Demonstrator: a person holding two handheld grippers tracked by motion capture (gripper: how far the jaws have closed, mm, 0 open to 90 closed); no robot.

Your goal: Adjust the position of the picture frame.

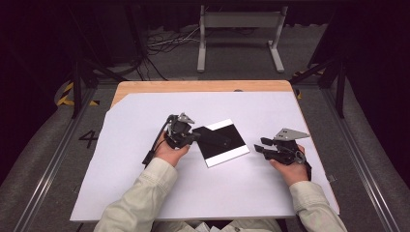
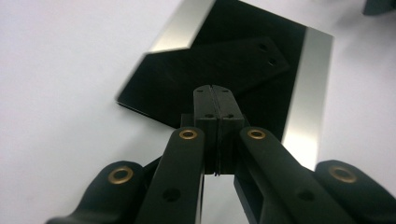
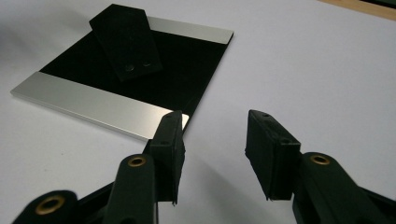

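Black board (image 1: 223, 142), silver-edged, perhaps velvety

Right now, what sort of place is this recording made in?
Probably a lab recording rig, not a home: a wooden table covered with a white sheet, metal frame rails alongside it, loose cables on the grey floor, and dark surroundings.

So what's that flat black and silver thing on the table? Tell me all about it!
The black and silver board is a thin, flat rectangle: a wide black, velvety-looking middle with a shiny, metal-looking silver strip along two opposite edges. It lies turned at an angle on the white sheet. A black flap with two small holes sticks up over it. The shut left gripper is at one corner; whether it pinches something there is hard to tell.
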